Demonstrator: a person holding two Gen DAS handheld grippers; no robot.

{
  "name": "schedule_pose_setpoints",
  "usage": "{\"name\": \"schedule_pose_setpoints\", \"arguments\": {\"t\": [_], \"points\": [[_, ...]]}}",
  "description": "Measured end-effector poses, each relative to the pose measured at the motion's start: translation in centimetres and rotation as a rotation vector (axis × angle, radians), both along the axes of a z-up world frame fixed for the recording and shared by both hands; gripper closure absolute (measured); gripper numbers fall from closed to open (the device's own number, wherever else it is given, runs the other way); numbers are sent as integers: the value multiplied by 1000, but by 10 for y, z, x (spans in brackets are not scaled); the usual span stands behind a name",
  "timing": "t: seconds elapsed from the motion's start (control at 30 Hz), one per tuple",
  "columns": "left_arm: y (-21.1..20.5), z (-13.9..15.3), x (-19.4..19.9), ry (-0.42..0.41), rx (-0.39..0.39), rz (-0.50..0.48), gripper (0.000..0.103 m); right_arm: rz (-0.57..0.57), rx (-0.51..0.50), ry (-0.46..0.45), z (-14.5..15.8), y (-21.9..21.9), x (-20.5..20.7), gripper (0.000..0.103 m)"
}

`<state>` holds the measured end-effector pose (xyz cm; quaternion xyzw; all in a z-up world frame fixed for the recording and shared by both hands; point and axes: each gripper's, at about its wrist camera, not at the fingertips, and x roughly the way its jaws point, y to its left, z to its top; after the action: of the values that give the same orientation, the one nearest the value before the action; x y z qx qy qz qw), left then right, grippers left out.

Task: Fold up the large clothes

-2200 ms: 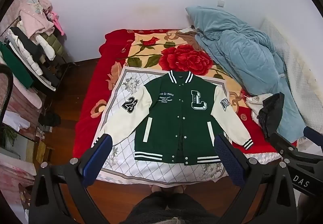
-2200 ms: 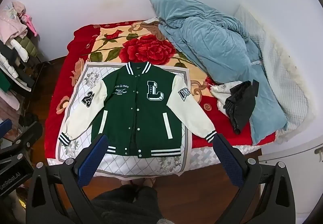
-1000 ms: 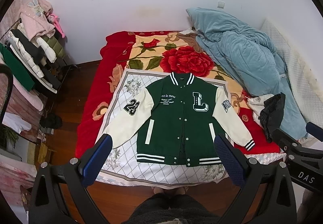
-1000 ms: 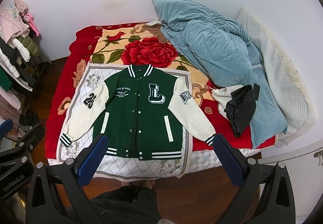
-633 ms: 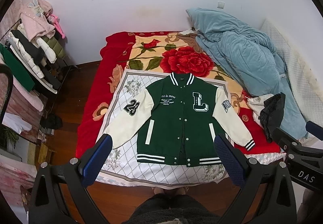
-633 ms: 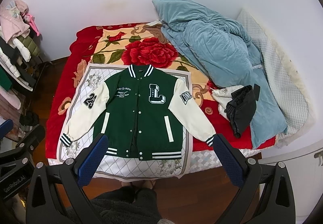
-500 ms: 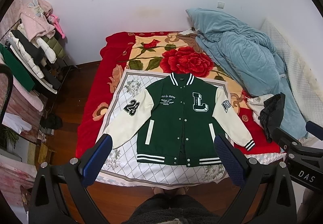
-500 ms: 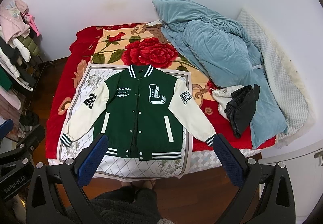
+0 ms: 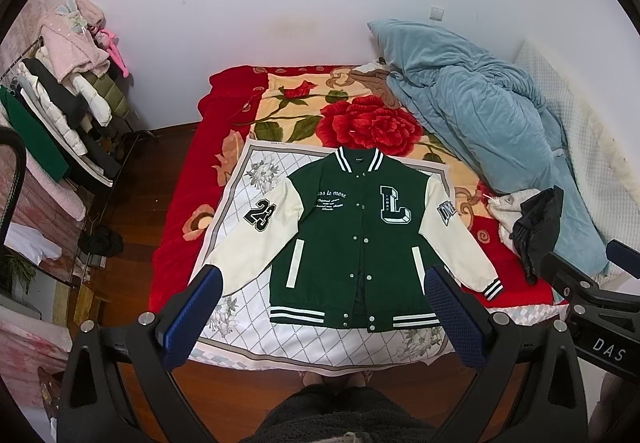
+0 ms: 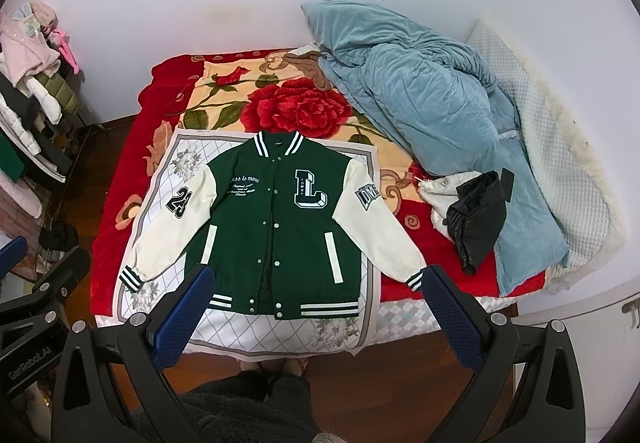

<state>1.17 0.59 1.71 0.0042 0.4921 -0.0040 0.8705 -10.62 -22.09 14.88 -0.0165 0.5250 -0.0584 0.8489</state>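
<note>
Most of the scene is the bed (image 9: 180, 227), where we have the varsity jacket (image 9: 356, 243) lying flat, front up and snapped shut, on a white quilted cloth (image 9: 256, 303) at the near edge. We judge it is spread this way, sleeves angled out to left and right, so each fold has a smooth start. A blue duvet (image 9: 480, 131) is bunched at the far right, clear of the work. Our left gripper (image 9: 320, 317) and right gripper (image 10: 316, 313) hover above the near edge, jaws spread wide, holding and touching nothing.
</note>
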Motion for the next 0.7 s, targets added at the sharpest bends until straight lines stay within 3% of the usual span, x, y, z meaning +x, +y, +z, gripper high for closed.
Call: {"name": "schedule_pose_setpoints", "arguments": {"t": [0.7], "points": [[-4, 11, 2, -10, -1, -2, 0, 7, -3, -8, 2, 0, -3, 0]]}}
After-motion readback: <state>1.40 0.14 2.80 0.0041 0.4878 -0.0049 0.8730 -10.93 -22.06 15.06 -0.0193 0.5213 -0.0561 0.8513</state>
